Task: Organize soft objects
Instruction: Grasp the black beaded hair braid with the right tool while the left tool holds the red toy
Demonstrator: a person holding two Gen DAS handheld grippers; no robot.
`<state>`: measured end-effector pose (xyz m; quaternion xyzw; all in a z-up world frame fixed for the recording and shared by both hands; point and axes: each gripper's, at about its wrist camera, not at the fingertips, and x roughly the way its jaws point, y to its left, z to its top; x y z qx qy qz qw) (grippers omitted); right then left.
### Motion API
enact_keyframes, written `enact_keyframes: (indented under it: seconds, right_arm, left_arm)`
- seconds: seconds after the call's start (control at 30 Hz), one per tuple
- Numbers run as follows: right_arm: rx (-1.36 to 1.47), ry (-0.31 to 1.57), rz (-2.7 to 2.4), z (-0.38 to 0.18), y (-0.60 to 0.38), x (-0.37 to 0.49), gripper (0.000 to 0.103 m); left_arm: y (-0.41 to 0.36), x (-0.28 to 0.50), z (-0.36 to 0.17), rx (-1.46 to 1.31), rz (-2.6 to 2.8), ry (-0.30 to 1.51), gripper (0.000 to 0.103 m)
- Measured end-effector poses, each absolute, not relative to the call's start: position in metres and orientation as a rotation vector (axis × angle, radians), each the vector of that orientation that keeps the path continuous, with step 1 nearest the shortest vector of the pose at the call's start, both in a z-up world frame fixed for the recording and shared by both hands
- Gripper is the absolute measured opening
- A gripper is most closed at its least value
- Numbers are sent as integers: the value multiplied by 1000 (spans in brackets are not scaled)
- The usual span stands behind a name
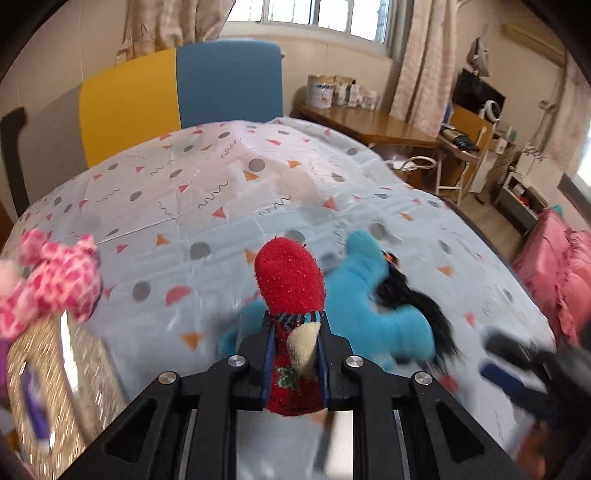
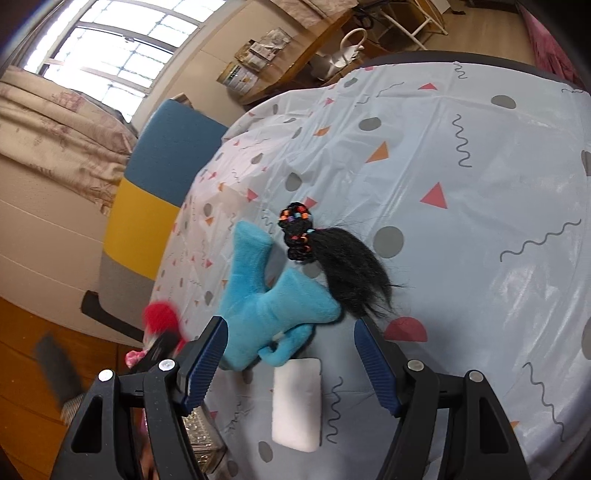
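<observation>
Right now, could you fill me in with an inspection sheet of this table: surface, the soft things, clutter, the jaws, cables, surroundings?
Surface: table under a pale blue patterned plastic cloth, creased.
Job's things: red sock held up; blue plush toy lying flat; black hairpiece with beaded tie touching it; white pad beside the toy; pink spotted plush at the left edge.
Clutter: glittery container below the pink plush, blurred.
Grippers: left gripper jaws shut on the sock; right gripper jaws open, over the toy's lower end.
Cables: nothing seen.
Surroundings: yellow and blue chair, wooden desk with tins, curtained window.
</observation>
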<state>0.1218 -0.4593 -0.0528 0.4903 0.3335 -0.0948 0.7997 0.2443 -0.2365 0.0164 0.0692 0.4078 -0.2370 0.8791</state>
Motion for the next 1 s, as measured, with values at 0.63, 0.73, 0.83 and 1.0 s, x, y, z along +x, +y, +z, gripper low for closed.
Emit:
enact_keyframes:
  seconds: [0.63, 0.73, 0.83, 1.0]
  right_arm:
    - [248, 1002, -350, -43, -437, 255, 71]
    - [173, 1110, -354, -68, -434, 284, 67]
    - [172, 1189, -362, -97, -436, 297, 39]
    - [191, 1182, -429, -100, -448, 278, 8]
  left_arm:
    - [-60, 99, 24, 82, -482, 824, 19]
    - [-33, 92, 26, 32, -440, 824, 19]
    - [-11, 85, 30, 7, -403, 810, 19]
    - [19, 82, 31, -37, -345, 793, 19]
